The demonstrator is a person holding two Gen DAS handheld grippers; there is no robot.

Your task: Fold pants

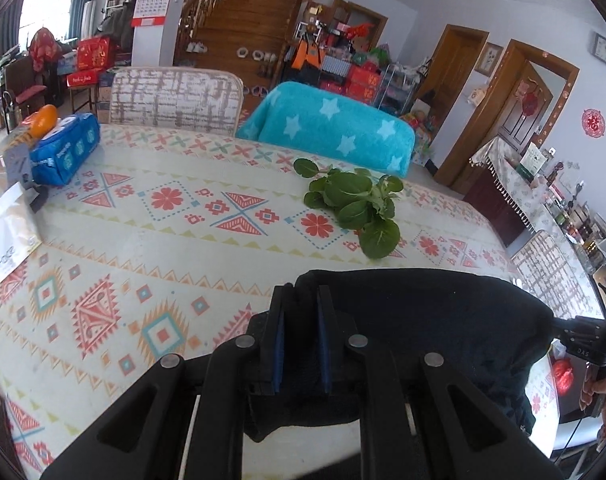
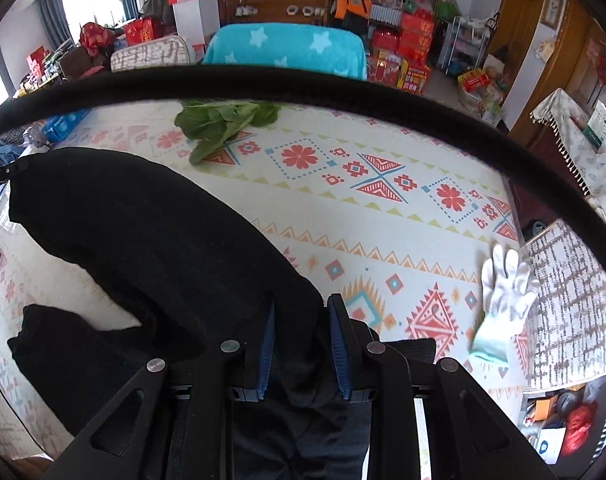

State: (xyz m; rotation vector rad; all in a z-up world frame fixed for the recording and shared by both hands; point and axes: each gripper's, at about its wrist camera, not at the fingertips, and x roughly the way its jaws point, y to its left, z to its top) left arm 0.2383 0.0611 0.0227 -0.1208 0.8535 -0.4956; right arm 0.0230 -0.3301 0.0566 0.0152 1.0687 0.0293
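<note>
The left gripper (image 1: 301, 300) has its two blue-padded fingers (image 1: 278, 344) pinched almost together on a fold of the black pants (image 1: 423, 312), and the cloth bunches up between the pads and hangs below them. From that grip the dark fabric stretches away to the right, raised off the table (image 1: 151, 248), towards the other handheld tool at the frame's right edge, where part of a person's hand (image 1: 603, 392) shows. In the right wrist view, the right gripper (image 2: 301, 312) is clamped on another part of the pants (image 2: 143, 232); its jaws stand a little wider, with a thick wad of cloth filling the gap. The fabric arcs up and to the left from there, and a lower part of the garment lies in a heap on the table near the bottom left. A black cable (image 2: 303, 84) curves across the upper part of this view. The table carries a pale cloth printed with red, orange and teal geometric patterns. On it lie a bunch of green leafy vegetables (image 1: 355, 204) beyond the pants, a blue tissue pack (image 1: 65, 152) at the far left, and a white glove (image 2: 503, 300) near the right edge. Two chairs stand at the far side, one draped in a turquoise blanket with stars (image 1: 327, 128).
</note>
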